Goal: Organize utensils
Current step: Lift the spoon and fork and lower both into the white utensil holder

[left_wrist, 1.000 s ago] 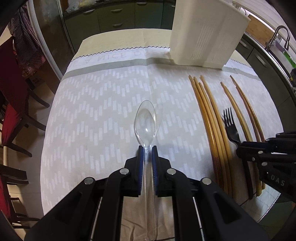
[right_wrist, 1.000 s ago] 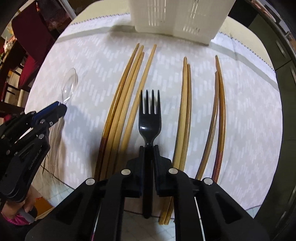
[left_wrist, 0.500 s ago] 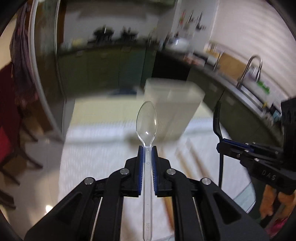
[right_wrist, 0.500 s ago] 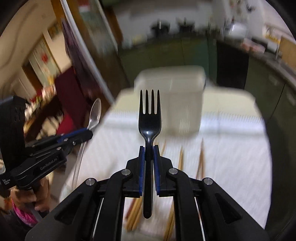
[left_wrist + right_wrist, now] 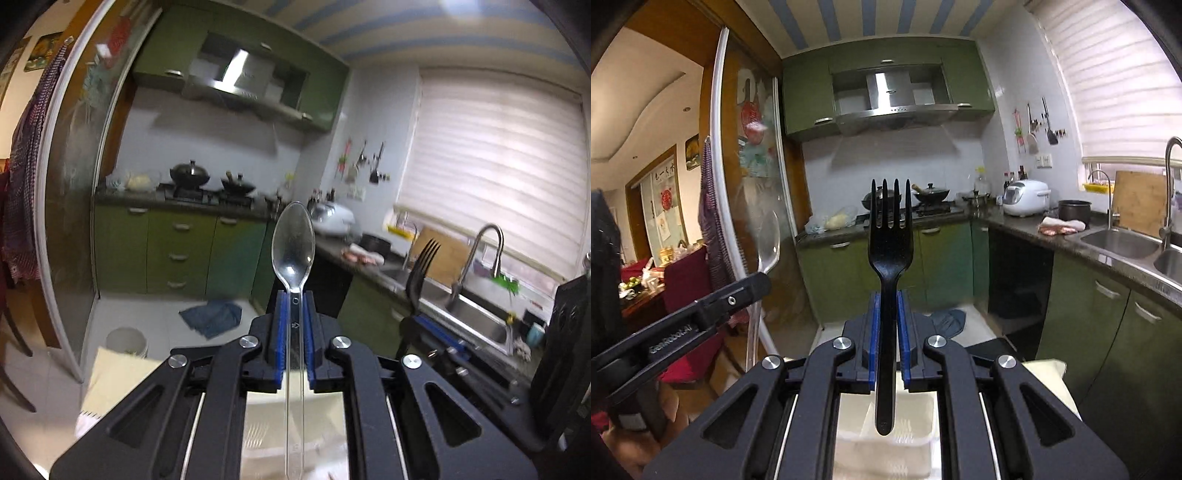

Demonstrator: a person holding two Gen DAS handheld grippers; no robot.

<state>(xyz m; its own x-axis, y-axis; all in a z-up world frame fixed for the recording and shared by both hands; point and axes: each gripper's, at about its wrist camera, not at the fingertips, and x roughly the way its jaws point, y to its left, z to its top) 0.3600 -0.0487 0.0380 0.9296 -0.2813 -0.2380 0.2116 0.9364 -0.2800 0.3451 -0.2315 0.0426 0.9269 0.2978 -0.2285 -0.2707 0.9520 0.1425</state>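
Fingers of left gripper (image 5: 294, 306) pinched tight on clear plastic spoon (image 5: 293, 243), blue pads (image 5: 281, 325) squeezing the handle just under the bowl; spoon upright, bowl up, handle running down between the jaws. Right gripper (image 5: 888, 306) likewise clamped on black plastic fork (image 5: 891, 236), tines up, handle end hanging low below the pads. Both held in mid-air, pointed at the kitchen, well above the table. White slotted utensil basket (image 5: 886, 437) sits directly beneath the fork's handle end, near edge and rim visible through the gripper frame; in the left wrist view only a blurred pale patch shows under the spoon, can't tell what it is. Grippers side by side, apart, not touching: the other gripper appears at the right in the left view, at the left in the right view. Open air ahead of both. Far: green cabinets (image 5: 849, 273), stove with pans (image 5: 931, 194). Right: counter, sink (image 5: 1123, 240), faucet (image 5: 480, 254). Left: sliding door frame (image 5: 720, 184).
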